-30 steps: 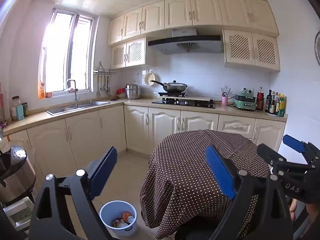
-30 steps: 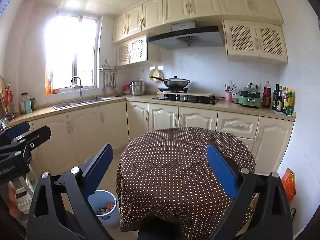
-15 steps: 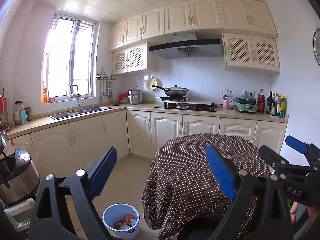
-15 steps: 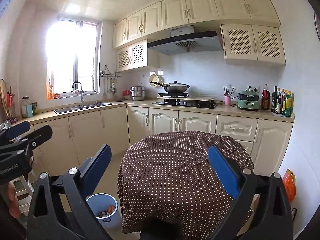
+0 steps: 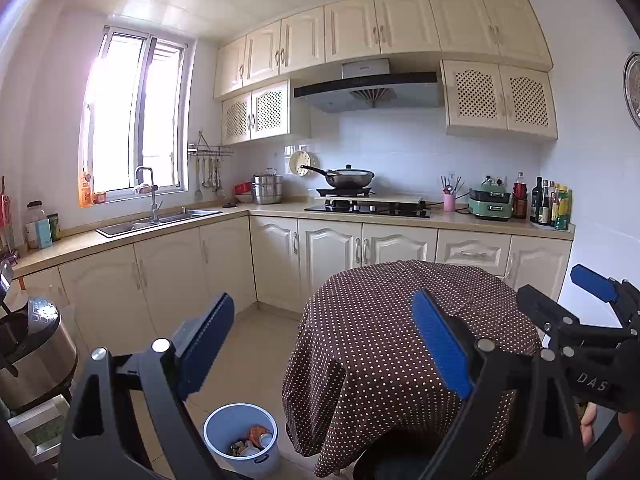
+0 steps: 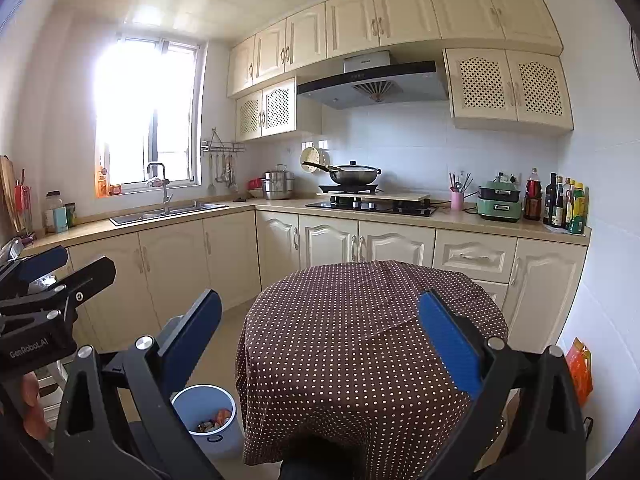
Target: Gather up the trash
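**Both claws empty, bin low to the left**

Held the black, blue-padded left gripper (image 5: 322,308) with its fingers spread wide apart, clamped on nothing. Held the matching black, blue-padded right gripper (image 6: 320,300) the same way: spread wide, with only air between the pads. Kept both raised side by side, pointing toward the far kitchen counter, with the left one at the left edge of the right wrist view and the right one at the right edge of the left wrist view.

Looked out past the fingers onto a round table draped in a brown cloth with pale polka dots (image 5: 400,320), directly ahead of and below both claws. Saw nothing lying on the cloth.

Found the only visible trash down on the tiled floor: a small heap of scraps, orange and pale (image 5: 254,438), already inside a light blue round plastic bucket (image 5: 218,424), standing upright with its mouth open to the ceiling, just beside the table's left edge. Could not make out what the scraps were.

Placed the bucket below, near and to the left of both claws, and judged the left gripper the nearer of the two. Judged no long axis worth aligning to, the bucket being round and upright, so any drop would have to come from straight above. Spotted no loose trash on the floor or the table, so judged the next piece to be outside both views.
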A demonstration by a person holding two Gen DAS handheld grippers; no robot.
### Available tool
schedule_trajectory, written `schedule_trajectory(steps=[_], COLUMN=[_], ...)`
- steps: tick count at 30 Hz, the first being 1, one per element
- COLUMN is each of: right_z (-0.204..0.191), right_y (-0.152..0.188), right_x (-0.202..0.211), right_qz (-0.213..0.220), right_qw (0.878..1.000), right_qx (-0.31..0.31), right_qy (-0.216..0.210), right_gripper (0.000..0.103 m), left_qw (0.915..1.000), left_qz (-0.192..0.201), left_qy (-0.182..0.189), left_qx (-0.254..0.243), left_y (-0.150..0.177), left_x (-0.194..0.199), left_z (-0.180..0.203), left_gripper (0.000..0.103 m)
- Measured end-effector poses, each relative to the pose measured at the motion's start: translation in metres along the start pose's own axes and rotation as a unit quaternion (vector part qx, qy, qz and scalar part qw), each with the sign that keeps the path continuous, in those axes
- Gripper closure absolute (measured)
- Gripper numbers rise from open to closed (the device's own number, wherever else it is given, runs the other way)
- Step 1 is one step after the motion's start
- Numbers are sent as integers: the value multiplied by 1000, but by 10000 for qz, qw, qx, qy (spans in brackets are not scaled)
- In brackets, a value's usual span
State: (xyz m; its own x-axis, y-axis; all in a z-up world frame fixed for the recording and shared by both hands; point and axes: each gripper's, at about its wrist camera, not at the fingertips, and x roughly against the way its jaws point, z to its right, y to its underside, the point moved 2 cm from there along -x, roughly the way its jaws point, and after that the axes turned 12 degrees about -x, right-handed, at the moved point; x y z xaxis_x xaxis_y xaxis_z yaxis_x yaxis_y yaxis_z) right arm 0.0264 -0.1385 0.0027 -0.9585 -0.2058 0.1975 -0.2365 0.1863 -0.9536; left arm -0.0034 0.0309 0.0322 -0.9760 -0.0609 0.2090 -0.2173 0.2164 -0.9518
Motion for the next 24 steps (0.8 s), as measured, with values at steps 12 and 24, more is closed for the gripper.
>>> schedule_trajectory(steps=[12, 24], right_z=[0, 1], right_y=[0, 1], right_x=[0, 0], right_qz=[-47, -73], right_qw=[10000, 10000], right_qx=[-20, -44], right_qy=[-33, -39], right_gripper=[7, 7], left_qw=[10000, 10000], left_qz=[-21, -28], left_qy=[-17, 0], left_qx=[18, 7], left_y=[4, 6], left_x=[-2, -2], left_z=[-1, -2], left_gripper=[15, 14])
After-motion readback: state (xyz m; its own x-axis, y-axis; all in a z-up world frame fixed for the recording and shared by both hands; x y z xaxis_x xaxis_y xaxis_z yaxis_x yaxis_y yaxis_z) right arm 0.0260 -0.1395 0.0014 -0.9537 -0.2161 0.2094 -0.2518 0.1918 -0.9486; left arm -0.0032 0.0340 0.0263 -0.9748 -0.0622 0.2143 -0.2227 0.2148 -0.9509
